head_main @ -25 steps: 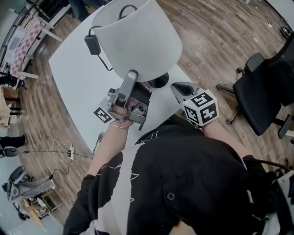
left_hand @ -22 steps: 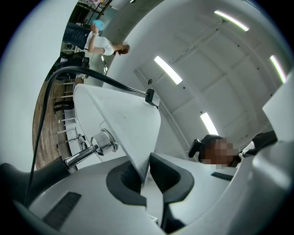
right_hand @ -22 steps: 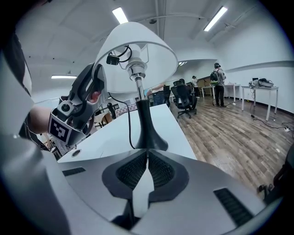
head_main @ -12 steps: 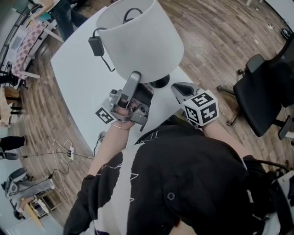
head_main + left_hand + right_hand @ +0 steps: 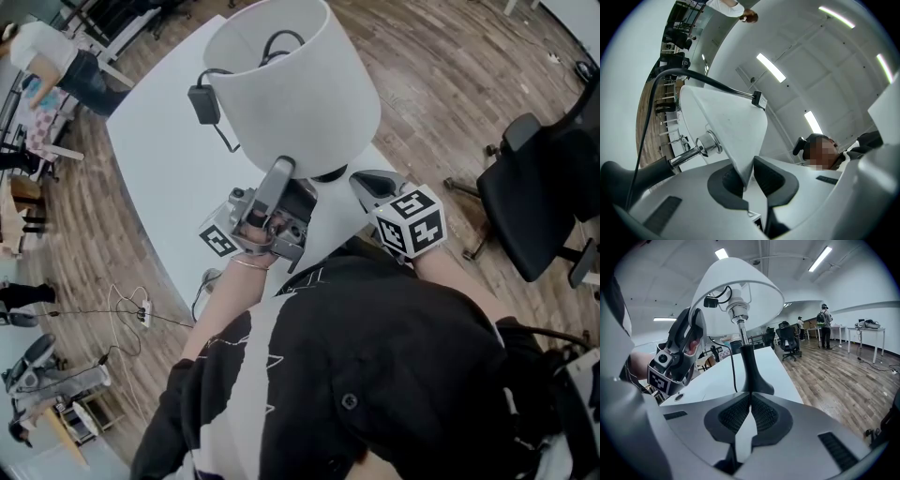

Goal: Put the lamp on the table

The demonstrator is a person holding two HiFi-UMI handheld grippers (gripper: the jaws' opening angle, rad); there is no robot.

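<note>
Cables and a white power strip (image 5: 143, 311) lie on the wooden floor (image 5: 450, 84), well to the left of the lamp (image 5: 309, 122). A white bench (image 5: 159, 159) runs under the lamp and out to its left. The lamp's black cord hangs out of the open top of the shade, and a black power adapter (image 5: 204, 103) dangles just left of the shade, above the bench.

The left claw (image 5: 281, 171) reaches up from below and left of the lamp, its marker cube (image 5: 217, 239) on the side away from the lamp. It pinches the lower rim of the white lampshade (image 5: 300, 84). In the left gripper view, the rim's thin edge runs down between the two dark pads, and the chrome stem (image 5: 689, 157) and socket fitting show inside the shade to the left.

The lamp's black base (image 5: 326, 172) shows just below the shade. In the right gripper view it appears to sit on the bench near the bench's front edge, with the stem rising upright into the shade.

The right claw (image 5: 356, 178) sits just right of the base, pointing at it. Its jaws are pressed together with nothing between them, and the base is just beyond their tips. Its marker cube (image 5: 412, 220) rides behind it. A black office chair (image 5: 539, 197) stands on the floor well to the right of the lamp.
</note>
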